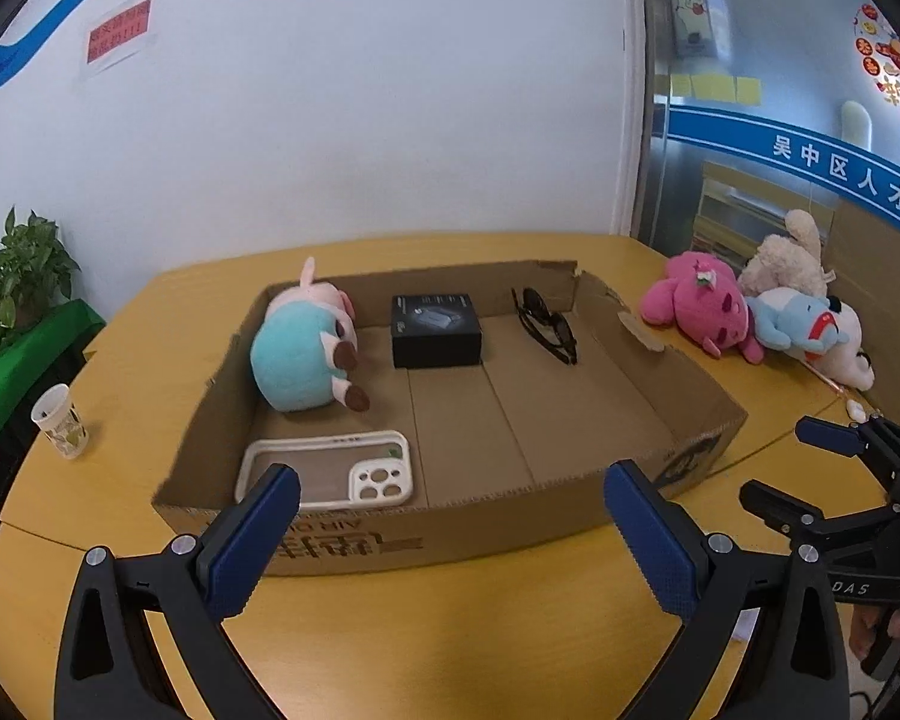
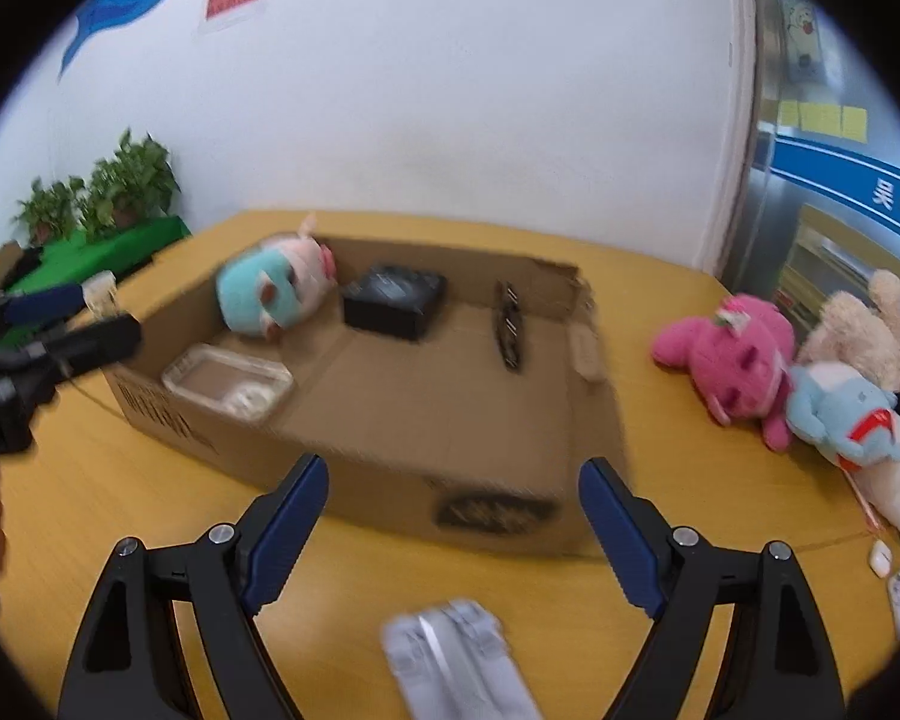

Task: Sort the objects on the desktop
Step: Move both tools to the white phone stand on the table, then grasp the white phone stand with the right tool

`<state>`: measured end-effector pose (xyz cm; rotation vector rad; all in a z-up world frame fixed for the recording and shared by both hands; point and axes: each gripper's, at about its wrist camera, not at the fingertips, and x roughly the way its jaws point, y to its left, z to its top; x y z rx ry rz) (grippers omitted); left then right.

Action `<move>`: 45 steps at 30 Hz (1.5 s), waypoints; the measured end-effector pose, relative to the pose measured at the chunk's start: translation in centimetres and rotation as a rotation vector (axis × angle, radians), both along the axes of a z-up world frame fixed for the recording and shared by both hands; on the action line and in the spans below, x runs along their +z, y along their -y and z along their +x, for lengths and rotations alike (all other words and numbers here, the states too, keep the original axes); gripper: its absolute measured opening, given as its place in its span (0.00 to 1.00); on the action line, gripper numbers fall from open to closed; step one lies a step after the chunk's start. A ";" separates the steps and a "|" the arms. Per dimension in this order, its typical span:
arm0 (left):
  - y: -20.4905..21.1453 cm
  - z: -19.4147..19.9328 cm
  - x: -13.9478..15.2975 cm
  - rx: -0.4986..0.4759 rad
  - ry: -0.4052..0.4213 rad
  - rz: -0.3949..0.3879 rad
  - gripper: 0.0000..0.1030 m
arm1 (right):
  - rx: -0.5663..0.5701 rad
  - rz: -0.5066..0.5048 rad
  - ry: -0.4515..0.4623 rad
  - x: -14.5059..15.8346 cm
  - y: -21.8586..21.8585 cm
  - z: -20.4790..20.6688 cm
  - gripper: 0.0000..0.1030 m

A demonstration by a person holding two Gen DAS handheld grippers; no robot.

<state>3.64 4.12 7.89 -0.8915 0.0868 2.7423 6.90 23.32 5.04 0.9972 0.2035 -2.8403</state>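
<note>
A shallow cardboard box (image 1: 660,378) (image 2: 390,468) sits on the yellow table. Inside lie a teal-and-pink plush (image 1: 303,348) (image 2: 276,288), a black box (image 1: 435,330) (image 2: 396,300), sunglasses (image 1: 549,324) (image 2: 510,324) and a clear phone case (image 1: 330,468) (image 2: 228,381). My left gripper (image 1: 450,516) is open and empty in front of the box. My right gripper (image 2: 453,510) is open and empty above a blurred grey flat object (image 2: 456,654) on the table. Each gripper shows in the other's view, the right one (image 1: 810,462) and the left one (image 2: 72,312).
A pile of plush toys, pink (image 1: 702,306) (image 2: 738,360), light blue (image 1: 792,318) (image 2: 840,414) and cream (image 1: 786,258) (image 2: 858,324), lies at the table's right. A paper cup (image 1: 60,420) stands at the left. Small white items (image 2: 882,558) lie near the right edge. Plants (image 1: 18,276) stand at the left.
</note>
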 end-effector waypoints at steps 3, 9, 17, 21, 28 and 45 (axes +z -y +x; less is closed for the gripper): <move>-0.9 0.4 -2.1 -0.044 0.060 0.004 1.00 | 0.029 -0.062 0.113 -2.7 -3.7 1.3 0.83; -2.5 0.7 -5.6 -0.089 0.197 0.040 1.00 | 0.047 -0.133 0.293 -6.9 -6.2 2.6 0.83; -3.3 0.6 -7.2 -0.119 0.306 0.073 1.00 | 0.122 -0.076 0.356 -8.9 -2.7 2.1 0.72; -3.9 0.1 -7.9 -0.152 0.366 0.114 1.00 | 0.152 -0.081 0.356 -8.7 -1.4 2.6 0.65; -6.3 -1.0 -9.6 -0.244 0.508 0.229 1.00 | 0.093 -0.135 0.342 -8.5 -1.1 3.0 0.66; -12.5 -0.8 -11.7 -0.272 0.564 0.044 0.67 | 0.081 -0.228 0.325 -9.0 0.8 3.4 0.56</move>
